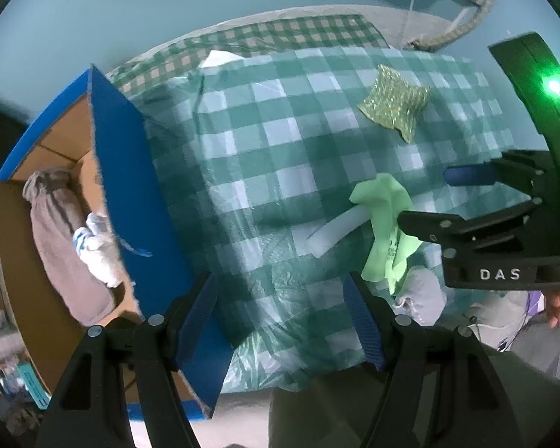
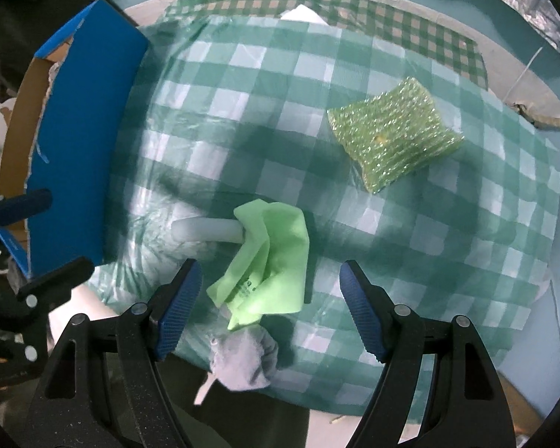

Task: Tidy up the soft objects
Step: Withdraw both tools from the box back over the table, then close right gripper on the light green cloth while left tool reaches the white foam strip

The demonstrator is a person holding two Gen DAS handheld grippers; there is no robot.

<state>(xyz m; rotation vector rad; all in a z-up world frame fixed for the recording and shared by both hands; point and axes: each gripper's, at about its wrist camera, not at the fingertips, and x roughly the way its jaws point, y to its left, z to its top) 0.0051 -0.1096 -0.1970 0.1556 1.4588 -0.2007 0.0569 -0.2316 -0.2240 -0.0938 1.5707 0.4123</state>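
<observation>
Right tongs (image 2: 268, 308): wide apart, holding nothing, poised above the green cloth (image 2: 267, 254) with the cloth lying between the two blue pads (image 2: 179, 308).
Left tongs (image 1: 282, 317): also wide apart and empty, over the checked cover (image 1: 280, 149) just beside the box (image 1: 130, 171).
Green cloth: crumpled and folded on itself, pale lime, some small print near its lower edge; lies near the front edge of the cover, draped over one end of the white tube (image 2: 205, 230).
How it handles: judged very light and limp; it will bunch rather than slide, so a pinch on the raised central fold should lift it whole. A grip on a loose corner may let it unfurl and drag the tube.
White tube: short, foam-like, lying flat, partly hidden under the cloth.
Grey sock (image 2: 244, 362): balled up, touching the cloth's near end, hanging at the cover's edge.
Sponge (image 2: 394, 138): green, glittery mesh, square, well apart toward the far right of the cover.
Box: blue outside, brown inside, left of the cover; already holds a grey towel (image 1: 61, 246) and a white bundle (image 1: 97, 246).
Likely step: take the cloth, carry it to the box.
</observation>
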